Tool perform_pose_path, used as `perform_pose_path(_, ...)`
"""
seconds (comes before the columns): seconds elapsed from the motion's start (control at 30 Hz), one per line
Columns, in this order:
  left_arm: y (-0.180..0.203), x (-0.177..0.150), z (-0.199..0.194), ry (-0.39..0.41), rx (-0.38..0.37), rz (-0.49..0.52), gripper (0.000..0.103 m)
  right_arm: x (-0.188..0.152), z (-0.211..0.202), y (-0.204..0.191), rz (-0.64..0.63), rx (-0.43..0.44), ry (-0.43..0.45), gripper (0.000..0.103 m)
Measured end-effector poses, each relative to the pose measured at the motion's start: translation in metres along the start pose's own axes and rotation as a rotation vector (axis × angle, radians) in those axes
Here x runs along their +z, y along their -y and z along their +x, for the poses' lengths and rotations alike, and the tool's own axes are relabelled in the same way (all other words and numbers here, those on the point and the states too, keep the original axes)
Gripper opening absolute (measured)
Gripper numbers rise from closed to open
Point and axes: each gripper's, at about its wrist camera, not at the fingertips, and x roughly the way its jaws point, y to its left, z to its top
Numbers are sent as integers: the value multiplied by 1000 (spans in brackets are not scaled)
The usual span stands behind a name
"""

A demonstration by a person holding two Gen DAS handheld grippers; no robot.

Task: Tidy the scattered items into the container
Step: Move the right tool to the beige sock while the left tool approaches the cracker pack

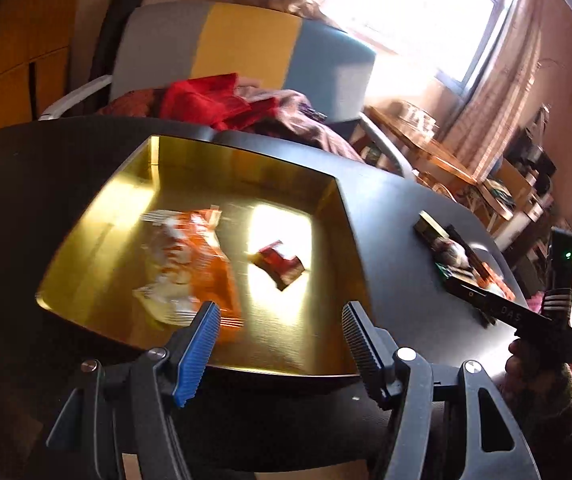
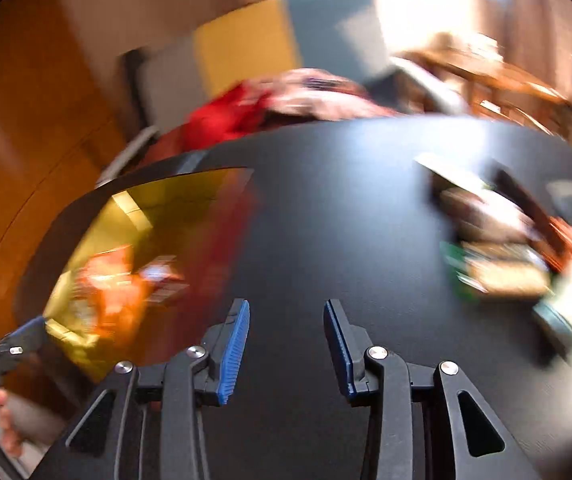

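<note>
Left wrist view: your left gripper (image 1: 279,314) is released and empty; beyond its fingers the container (image 1: 338,200) holds an orange packet (image 1: 193,256) and a red wrapper (image 1: 279,266).

Right wrist view: your right gripper (image 2: 286,320) is parted and empty; the remaining packets (image 2: 498,256) lie on the surface (image 2: 346,208), right of its fingers.

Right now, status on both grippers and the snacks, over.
Left gripper open, empty, over gold tray. Right gripper open, empty, over bare black table. Two packets in tray; snack pile waiting. Path clear.
</note>
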Motion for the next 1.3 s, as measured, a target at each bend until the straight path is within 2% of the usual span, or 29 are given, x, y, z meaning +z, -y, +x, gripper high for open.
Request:
perform_pose_path(0.13,40,-5,14,-50,-53,93,65,-26,-26,77,143,-119,19,42)
perform_pose_path(0.27,86,-14,37,-122,-101,190,65,-52,-55,136,265,-202,50,44)
perform_pose_path(0.43,157,-12,64,-183,-180,335,65,-66,-77,181,366,-237,98,44)
perform_pose_path(0.67,259,8,107,-201,-321,560,65,-60,-77,203,390,-212,138,44)
perform_pose_path(0.87,307,21,165,-299,-433,602,65,-62,-80,219,368,-225,142,47)
perform_pose_path(1.0,330,26,194,-332,-492,642,65,-66,-73,229,371,-240,121,48)
perform_pose_path(1.2,352,37,227,-365,-548,673,65,-59,-71,240,367,-247,126,51)
perform_pose_path(1.3,359,37,245,-398,-550,677,65,-54,-70,246,370,-249,136,51)
